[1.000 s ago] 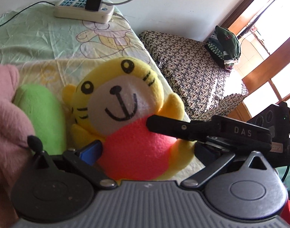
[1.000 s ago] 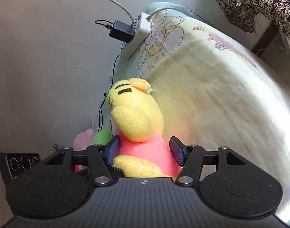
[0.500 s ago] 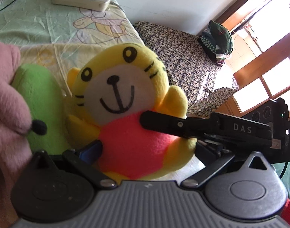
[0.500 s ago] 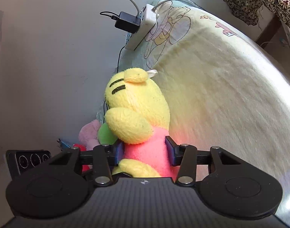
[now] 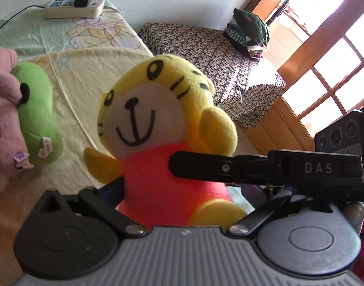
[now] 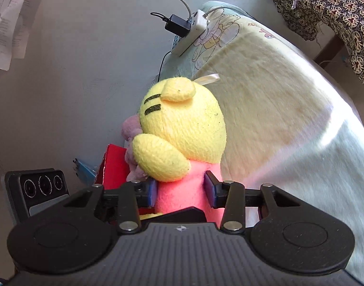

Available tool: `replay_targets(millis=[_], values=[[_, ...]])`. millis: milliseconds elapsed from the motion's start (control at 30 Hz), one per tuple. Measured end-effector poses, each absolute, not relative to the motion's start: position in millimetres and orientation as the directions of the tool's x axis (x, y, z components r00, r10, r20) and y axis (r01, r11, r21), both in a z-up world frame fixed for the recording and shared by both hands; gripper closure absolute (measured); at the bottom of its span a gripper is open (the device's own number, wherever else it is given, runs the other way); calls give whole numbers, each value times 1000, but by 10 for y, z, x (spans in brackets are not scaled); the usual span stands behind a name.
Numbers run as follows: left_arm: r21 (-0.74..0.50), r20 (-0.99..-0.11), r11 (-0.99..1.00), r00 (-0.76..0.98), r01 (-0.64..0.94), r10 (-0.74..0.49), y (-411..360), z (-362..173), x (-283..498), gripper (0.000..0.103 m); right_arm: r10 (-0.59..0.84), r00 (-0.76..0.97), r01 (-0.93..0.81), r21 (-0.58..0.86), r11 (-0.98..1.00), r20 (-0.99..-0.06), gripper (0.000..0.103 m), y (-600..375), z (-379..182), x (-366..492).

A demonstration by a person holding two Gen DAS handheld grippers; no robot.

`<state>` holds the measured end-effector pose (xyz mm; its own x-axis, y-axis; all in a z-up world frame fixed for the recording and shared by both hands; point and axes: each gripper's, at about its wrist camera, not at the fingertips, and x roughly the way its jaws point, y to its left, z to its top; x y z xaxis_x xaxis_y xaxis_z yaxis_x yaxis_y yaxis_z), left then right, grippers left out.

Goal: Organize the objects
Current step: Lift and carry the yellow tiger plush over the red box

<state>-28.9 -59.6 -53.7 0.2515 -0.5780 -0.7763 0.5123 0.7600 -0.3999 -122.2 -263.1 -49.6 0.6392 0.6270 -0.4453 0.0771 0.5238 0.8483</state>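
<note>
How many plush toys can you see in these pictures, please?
3: the yellow tiger, clamped at its pink body by the right tool; the green toy on the bed; the pink toy against its left side. Others may be hidden.

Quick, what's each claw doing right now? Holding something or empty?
Right claw: closed on the yellow tiger plush, pads squeezing its pink body.
Left claw: open around the same plush; one pad seems near its side, but no clear grip shows.
</note>
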Motion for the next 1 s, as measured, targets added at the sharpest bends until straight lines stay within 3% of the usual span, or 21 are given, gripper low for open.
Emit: replay_targets(millis=[400, 800, 1000], values=[[-296, -688, 830, 496, 473, -529, -255, 119, -899, 4, 711, 613, -155, 829, 537, -345, 61, -2308, 86, -1351], [-217, -599, 910, 688, 352, -409, 613, 632, -1116, 4, 820, 518, -364, 804, 470, -244, 61, -1512, 566, -1020], [-191, -588, 934, 727, 302, -355, 1189, 763, -1106, 4, 851, 479, -381, 823, 422, -214, 61, -946, 622, -839]])
